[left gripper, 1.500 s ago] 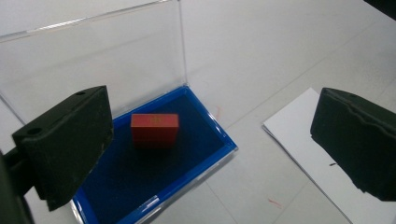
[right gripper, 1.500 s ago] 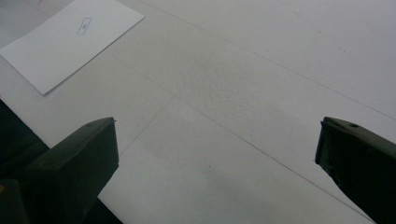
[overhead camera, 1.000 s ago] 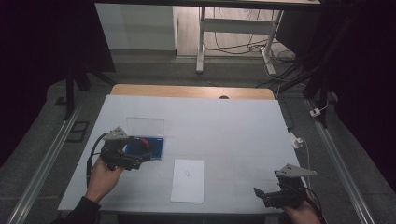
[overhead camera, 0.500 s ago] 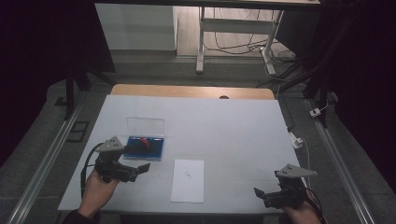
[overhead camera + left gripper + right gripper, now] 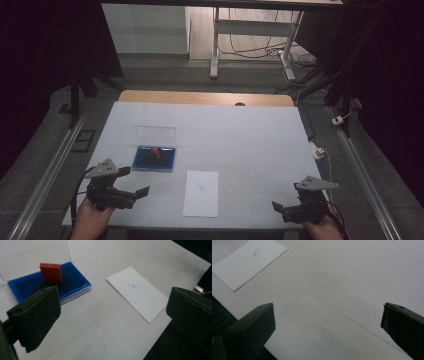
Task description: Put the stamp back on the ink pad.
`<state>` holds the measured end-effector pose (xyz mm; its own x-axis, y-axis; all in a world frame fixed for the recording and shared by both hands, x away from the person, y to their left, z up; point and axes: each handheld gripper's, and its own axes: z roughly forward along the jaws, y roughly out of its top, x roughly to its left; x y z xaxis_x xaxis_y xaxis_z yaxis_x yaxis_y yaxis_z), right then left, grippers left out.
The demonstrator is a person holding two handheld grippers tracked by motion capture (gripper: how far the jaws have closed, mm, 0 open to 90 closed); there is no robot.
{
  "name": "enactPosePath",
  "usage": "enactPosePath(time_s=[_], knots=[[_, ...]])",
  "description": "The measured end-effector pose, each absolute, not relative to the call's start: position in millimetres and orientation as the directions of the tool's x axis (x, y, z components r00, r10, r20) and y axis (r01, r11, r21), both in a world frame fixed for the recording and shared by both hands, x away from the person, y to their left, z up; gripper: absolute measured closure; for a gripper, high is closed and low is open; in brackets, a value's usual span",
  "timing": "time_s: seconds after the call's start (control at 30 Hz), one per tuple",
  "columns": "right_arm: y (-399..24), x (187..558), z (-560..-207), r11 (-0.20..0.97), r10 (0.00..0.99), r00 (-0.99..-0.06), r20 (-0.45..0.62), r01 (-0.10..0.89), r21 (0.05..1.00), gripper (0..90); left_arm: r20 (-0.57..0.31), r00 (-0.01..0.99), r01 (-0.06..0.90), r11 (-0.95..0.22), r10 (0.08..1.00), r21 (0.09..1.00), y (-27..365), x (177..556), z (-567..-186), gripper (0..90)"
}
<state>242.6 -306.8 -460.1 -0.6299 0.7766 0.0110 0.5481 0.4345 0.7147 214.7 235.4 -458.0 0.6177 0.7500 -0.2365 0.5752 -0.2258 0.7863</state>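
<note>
- The left gripper (image 5: 141, 192) has its jaws spread wide with nothing between them; it hovers over the near left part of the table (image 5: 250, 135), held in the person's left hand (image 5: 90, 220)
- In the left gripper view the left gripper (image 5: 110, 315) looks past its two black jaws at bare table surface, with the red block (image 5: 51, 273) beyond the left jaw
- The red block (image 5: 154, 153) stands tilted inside the blue tray (image 5: 142, 161), leaning toward the tray's far wall, apart from both jaws
- The blue tray (image 5: 75, 283) sits on the table just ahead of the left gripper, its clear lid (image 5: 155, 135) lying open behind it
- A white sheet of paper (image 5: 201, 193) with a small printed mark at its middle lies flat near the table's front edge, between the two grippers and just beside the tray
- The right gripper (image 5: 278, 207) has its jaws wide apart and empty as well, at the near right corner of the table, well apart from the tray
- In the right gripper view the right gripper (image 5: 328, 322) faces bare table, with the sheet of paper (image 5: 249, 261) at the upper left
</note>
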Motion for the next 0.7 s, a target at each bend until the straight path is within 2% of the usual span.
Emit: enactPosePath(time_s=[0.37,0.7], knots=[[-307,242,-460,0.428,0.782,-0.623,0.013,0.552,0.715,0.0,-0.211,0.556,0.628,-0.24,0.804,0.74,253,195,-474,0.0],[-306,242,-460,0.433,0.782,-0.623,0.007,0.552,0.713,0.0,-0.147,0.514,0.678,-0.295,0.845,0.673,248,192,-477,0.0]])
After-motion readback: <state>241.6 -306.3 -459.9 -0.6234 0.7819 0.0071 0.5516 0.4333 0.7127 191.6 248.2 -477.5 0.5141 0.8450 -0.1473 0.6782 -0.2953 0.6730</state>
